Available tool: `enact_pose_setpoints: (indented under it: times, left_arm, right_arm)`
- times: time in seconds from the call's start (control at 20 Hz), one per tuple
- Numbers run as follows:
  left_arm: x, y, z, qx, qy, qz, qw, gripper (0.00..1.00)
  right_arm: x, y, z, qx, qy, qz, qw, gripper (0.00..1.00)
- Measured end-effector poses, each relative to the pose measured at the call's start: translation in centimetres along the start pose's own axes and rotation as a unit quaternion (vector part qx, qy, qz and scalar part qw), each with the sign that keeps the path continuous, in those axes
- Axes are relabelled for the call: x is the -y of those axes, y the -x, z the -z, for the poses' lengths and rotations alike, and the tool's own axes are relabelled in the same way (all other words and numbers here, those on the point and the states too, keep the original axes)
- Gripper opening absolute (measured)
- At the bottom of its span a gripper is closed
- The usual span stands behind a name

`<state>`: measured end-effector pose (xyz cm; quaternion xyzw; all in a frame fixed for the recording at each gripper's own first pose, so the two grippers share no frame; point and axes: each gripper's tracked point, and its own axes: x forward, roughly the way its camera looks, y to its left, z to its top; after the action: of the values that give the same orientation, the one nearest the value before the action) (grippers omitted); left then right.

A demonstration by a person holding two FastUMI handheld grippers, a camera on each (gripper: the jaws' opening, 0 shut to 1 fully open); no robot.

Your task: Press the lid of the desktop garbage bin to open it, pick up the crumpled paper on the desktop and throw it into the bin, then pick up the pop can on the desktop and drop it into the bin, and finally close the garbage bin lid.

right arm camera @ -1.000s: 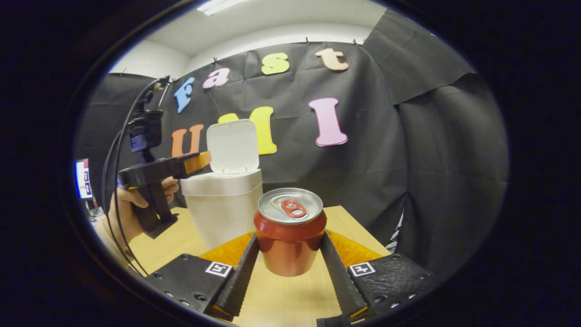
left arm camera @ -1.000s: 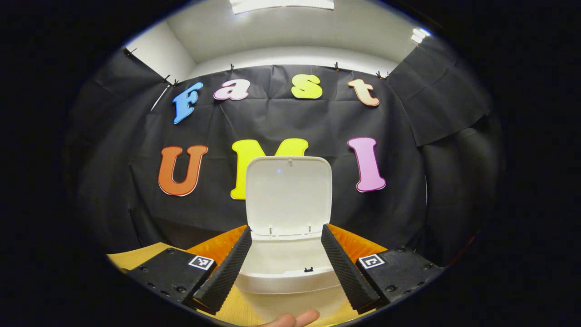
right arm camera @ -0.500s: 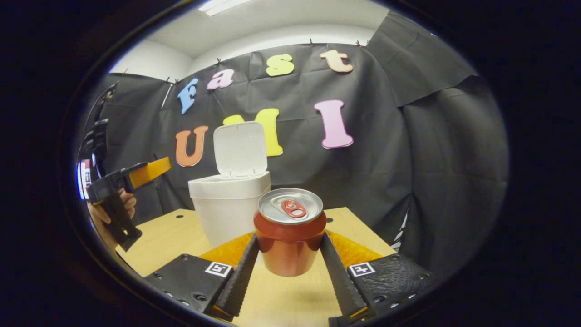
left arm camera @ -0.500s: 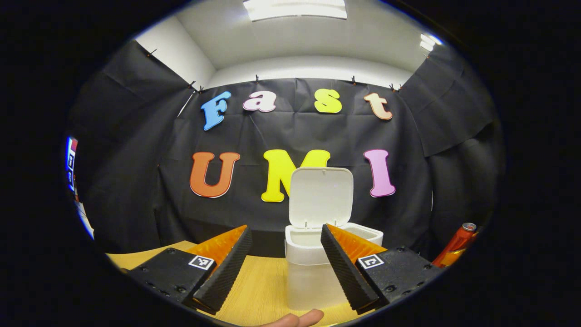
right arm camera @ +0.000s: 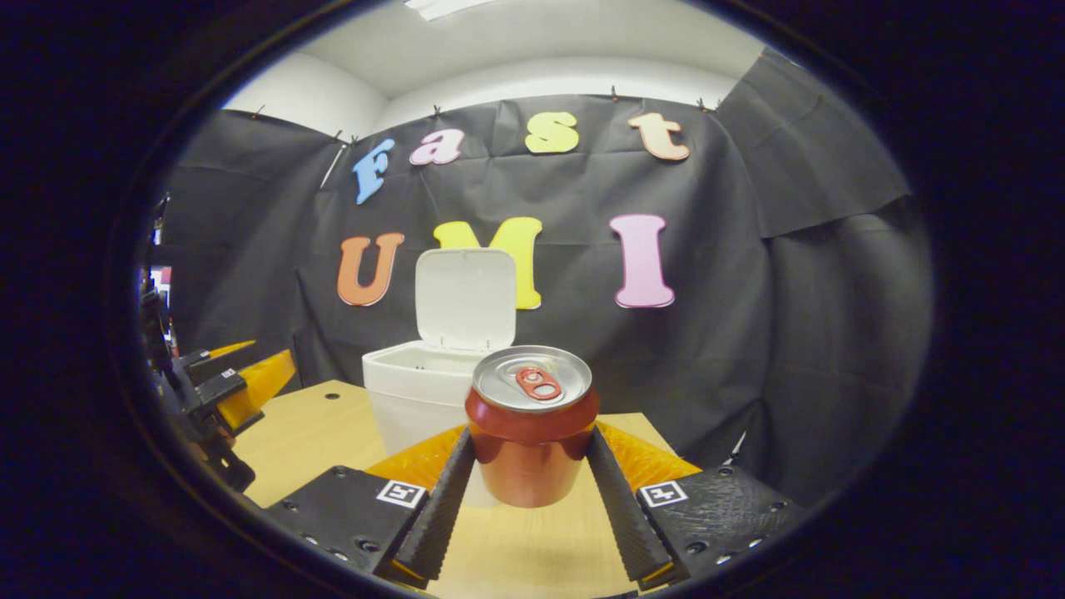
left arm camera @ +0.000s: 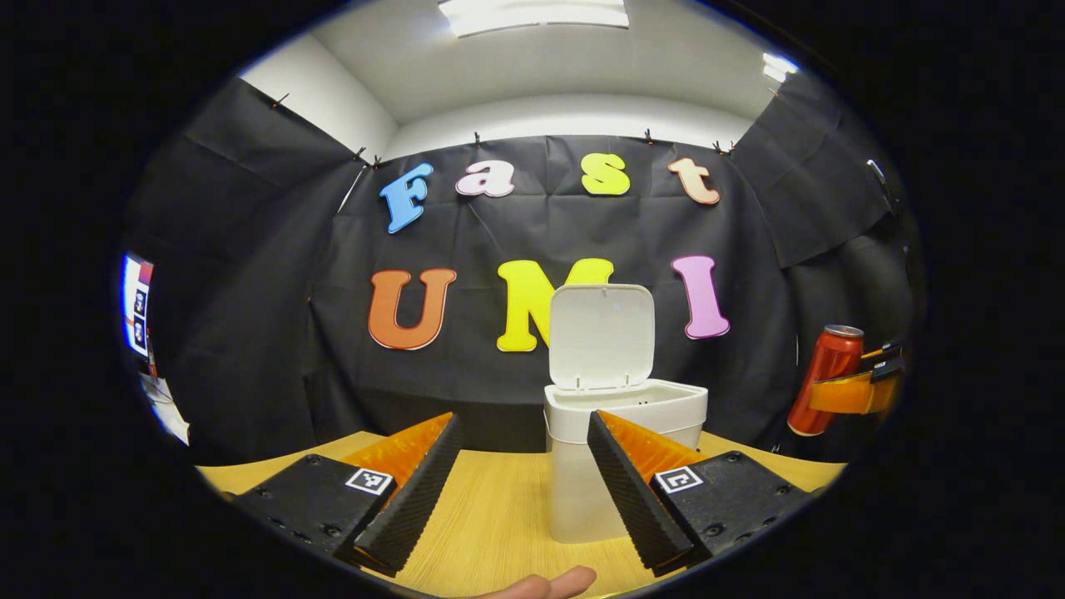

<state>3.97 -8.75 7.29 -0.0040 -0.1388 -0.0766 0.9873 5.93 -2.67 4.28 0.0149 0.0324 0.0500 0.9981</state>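
Item: pop can [right arm camera: 532, 433], upright, clamped between both fingers of your right hand-held gripper [right arm camera: 532, 499], lifted off the table [right arm camera: 316, 433]. Bin [right arm camera: 416, 391] just behind, lid [right arm camera: 466, 299] raised. Left hand-held gripper [left arm camera: 520, 487]: spread, empty. Carry the can level above the opening before releasing.

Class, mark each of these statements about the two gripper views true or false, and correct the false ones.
1. The hinged lid of the white plastic desktop bin stands raised. True.
2. The red pop can with the silver top lies on its side on the wooden table. False: it is upright, clamped between the right gripper's two fingers, clear of the table.
3. The left gripper is shut on crumpled paper. False: its fingers are spread with nothing between them.
4. The bin's lid hinges at the edge nearer the black cloth wall. True.
5. The can's pull tab is red. True.
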Motion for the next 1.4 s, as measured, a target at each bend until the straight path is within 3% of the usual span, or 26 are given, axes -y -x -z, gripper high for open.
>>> enact_pose_setpoints:
  times: [0.25, 0.55, 0.75, 1.15, 1.4]
  left_arm:
    - [-2.1, 1.3, 0.1, -0.014, 0.009, -0.008, 1.000, 0.98]
    - [-4.6, 3.0, 0.2, -0.014, 0.032, -0.017, 0.999, 0.99]
    - [-5.5, 3.7, 0.1, -0.009, 0.030, -0.018, 0.999, 0.99]
    - [-5.5, 3.9, 2.7, -0.041, 0.036, -0.002, 0.998, 0.98]
    - [-6.4, 4.0, 3.0, -0.051, 0.038, -0.013, 0.998, 0.98]
  right_arm:
    - [-3.2, -1.9, -4.8, 0.004, 0.040, -0.014, 0.999, 0.78]
    - [-8.3, -4.7, -9.3, -0.033, 0.011, -0.053, 0.998, 0.78]
    - [-10.4, -9.3, -11.0, -0.061, 0.000, -0.061, 0.996, 0.79]
    - [-10.2, -20.3, -8.6, -0.117, 0.008, -0.022, 0.993, 0.79]
    - [-9.2, -22.5, -7.8, -0.131, -0.020, -0.012, 0.991, 0.79]
